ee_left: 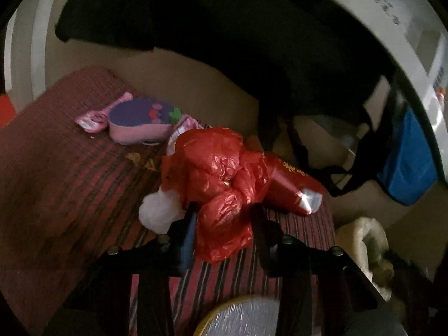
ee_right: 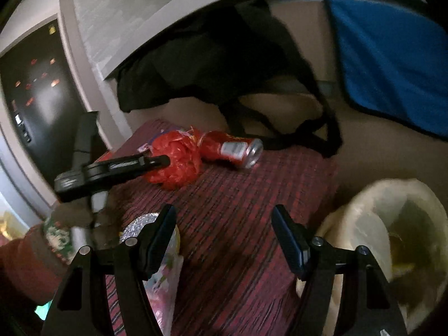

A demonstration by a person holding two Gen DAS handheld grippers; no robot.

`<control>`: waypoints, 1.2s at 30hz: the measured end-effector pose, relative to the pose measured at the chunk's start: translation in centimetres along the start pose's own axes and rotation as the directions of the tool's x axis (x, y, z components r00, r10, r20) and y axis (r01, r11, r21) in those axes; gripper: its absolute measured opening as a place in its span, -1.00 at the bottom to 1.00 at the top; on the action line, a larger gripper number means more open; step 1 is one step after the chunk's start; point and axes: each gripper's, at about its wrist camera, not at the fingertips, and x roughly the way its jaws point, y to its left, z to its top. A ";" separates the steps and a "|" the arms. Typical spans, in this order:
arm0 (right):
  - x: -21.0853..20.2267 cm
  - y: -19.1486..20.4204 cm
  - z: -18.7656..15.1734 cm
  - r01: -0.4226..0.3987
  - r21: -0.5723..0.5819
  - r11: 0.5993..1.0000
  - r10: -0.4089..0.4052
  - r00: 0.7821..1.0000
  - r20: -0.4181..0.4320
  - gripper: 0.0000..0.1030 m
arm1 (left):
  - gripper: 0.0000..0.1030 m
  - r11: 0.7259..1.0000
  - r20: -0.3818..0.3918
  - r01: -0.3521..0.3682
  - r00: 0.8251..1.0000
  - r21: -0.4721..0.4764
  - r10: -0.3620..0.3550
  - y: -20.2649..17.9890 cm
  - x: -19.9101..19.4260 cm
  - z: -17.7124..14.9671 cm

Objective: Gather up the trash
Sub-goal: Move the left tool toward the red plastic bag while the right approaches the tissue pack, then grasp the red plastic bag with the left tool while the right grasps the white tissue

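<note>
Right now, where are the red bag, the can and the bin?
red bag point(ee_left: 215, 173), left wrist view, crinkled middle.
can point(ee_right: 238, 148), right wrist view, silver label.
bin point(ee_right: 372, 198), right wrist view, pale liner rim.

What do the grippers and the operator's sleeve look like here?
Both grippers are black, angular two-finger frames with silver bolt heads at the joints. The right gripper has dark blue pads on the fingers' inner faces; a blue pad also shows on the left gripper. The sleeve is reddish brown with a green and white patterned cuff. No cables visible.
</note>
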 end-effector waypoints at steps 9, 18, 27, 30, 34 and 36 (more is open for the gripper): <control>8.5 0.4 5.7 -0.066 -0.082 0.995 0.062 0.997 -0.040 0.33 | -0.28 0.998 -0.008 -0.030 0.999 0.059 0.031 3.3 -9.8 -2.1; 15.4 0.1 10.2 0.029 -0.135 0.990 -0.041 0.995 -0.088 0.30 | -0.28 0.998 0.007 -0.045 0.999 -0.035 0.045 7.4 -14.0 -3.7; 13.7 0.6 6.3 -0.161 0.031 0.987 0.163 0.968 -0.189 0.32 | -0.28 0.998 0.045 -0.023 0.999 -0.058 0.026 8.2 -14.8 -3.9; 12.2 2.7 4.6 -0.218 0.006 0.976 0.214 0.954 -0.212 0.32 | -0.28 0.998 0.039 -0.008 0.999 -0.055 0.010 8.3 -14.6 -4.0; 11.2 5.5 3.6 -0.271 -0.034 0.962 0.253 0.933 -0.257 0.32 | -0.28 0.997 0.047 0.003 0.999 -0.077 0.001 8.7 -14.8 -4.2; 11.2 6.2 4.1 -0.235 -0.059 0.970 0.213 0.945 -0.248 0.32 | -0.28 0.996 0.068 -0.008 0.998 -0.086 0.014 9.0 -15.4 -4.2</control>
